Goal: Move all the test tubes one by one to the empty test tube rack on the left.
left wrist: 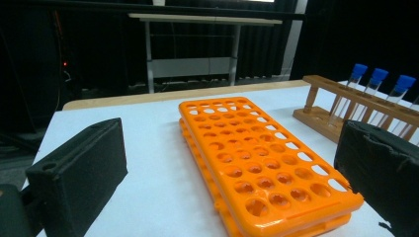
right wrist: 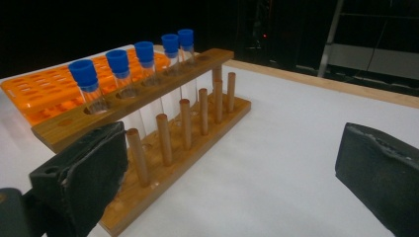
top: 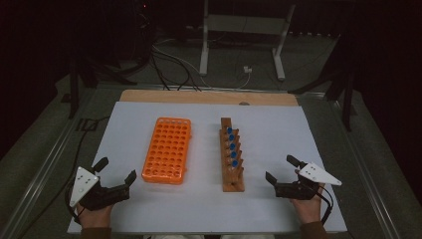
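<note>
An orange tube rack (top: pixel 167 149) with many empty holes lies left of centre on the white table top (top: pixel 278 124). To its right stands a wooden rack (top: pixel 232 155) holding several clear tubes with blue caps (top: pixel 231 139). My left gripper (top: pixel 115 170) rests near the front left edge, open and empty, pointing at the orange rack (left wrist: pixel 257 158). At the front right, my right gripper (top: pixel 282 168) is open with nothing between its fingers, and the wooden rack (right wrist: pixel 163 128) and its blue-capped tubes (right wrist: pixel 118 64) stand just ahead on its left.
A bare wooden strip (top: pixel 209 97) borders the table's far edge. Beyond it, cables (top: pixel 169 64) lie on the floor beside a white metal frame (top: pixel 244 40). Open white surface lies between the two racks and right of the wooden one.
</note>
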`<state>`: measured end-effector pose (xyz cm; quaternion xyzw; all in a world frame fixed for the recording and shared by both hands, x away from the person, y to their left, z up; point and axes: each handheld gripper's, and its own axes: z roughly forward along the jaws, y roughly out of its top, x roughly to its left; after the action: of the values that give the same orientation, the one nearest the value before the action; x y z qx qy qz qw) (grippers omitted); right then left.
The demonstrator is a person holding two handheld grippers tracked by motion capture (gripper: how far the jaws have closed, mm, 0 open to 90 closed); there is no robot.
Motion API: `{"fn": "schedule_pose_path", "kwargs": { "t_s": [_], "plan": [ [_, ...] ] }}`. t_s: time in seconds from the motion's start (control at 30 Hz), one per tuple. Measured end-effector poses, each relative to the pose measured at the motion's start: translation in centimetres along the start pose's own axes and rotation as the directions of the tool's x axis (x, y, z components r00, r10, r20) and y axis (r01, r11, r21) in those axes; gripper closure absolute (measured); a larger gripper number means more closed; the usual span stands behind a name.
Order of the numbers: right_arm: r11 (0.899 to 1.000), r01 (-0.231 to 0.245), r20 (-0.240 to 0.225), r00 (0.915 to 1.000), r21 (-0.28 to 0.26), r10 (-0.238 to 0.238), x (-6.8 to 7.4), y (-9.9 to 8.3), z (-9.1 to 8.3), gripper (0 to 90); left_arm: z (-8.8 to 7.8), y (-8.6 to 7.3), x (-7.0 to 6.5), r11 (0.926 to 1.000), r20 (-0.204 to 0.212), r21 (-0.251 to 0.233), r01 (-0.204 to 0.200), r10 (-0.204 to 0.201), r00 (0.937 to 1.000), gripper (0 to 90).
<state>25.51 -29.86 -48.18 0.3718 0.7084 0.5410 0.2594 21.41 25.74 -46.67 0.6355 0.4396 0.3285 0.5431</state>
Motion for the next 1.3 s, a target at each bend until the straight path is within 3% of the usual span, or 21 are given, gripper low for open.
{"fn": "schedule_pose_path", "kwargs": {
  "t_s": [0.27, 0.53, 0.8, 1.0, 1.03, 1.3],
  "plan": [
    [1.000, 0.006, -0.006, 1.0000, 0.004, -0.006, 0.0, 0.0, 0.1, 0.0, 0.2, 0.1, -0.1, 0.9990, -0.014, 0.046, 0.004, -0.004, 0.9999, 0.6],
    [1.000, 0.000, -0.014, 0.9999, -0.022, 0.000, -0.2, 0.9, -0.5, 0.0, 0.2, 0.0, -0.1, 0.9981, -0.021, 0.054, 0.031, -0.030, 0.9993, 0.7],
    [0.999, 0.034, -0.097, 0.9947, 0.003, -0.033, 1.0, 2.7, 0.4, 0.0, 0.2, -0.1, -0.1, 0.9974, -0.034, 0.059, 0.042, -0.040, 0.9987, 0.6],
    [0.998, 0.063, -0.166, 0.9844, 0.017, -0.060, 2.6, 3.5, 1.8, 2.1, 0.3, -0.2, -0.3, 0.9971, -0.032, 0.065, 0.039, -0.037, 0.9988, 0.7],
    [0.998, 0.057, -0.193, 0.9799, 0.016, -0.053, 3.2, 3.7, 2.4, 3.0, 0.3, -0.1, -0.3, 0.9972, -0.032, 0.066, 0.037, -0.035, 0.9989, 0.6],
    [0.998, 0.041, -0.247, 0.9685, 0.038, -0.031, 4.5, 4.0, 3.9, 3.5, 0.4, -0.2, -0.3, 0.9968, -0.029, 0.069, 0.041, -0.039, 0.9988, 0.6]
  ]
}}
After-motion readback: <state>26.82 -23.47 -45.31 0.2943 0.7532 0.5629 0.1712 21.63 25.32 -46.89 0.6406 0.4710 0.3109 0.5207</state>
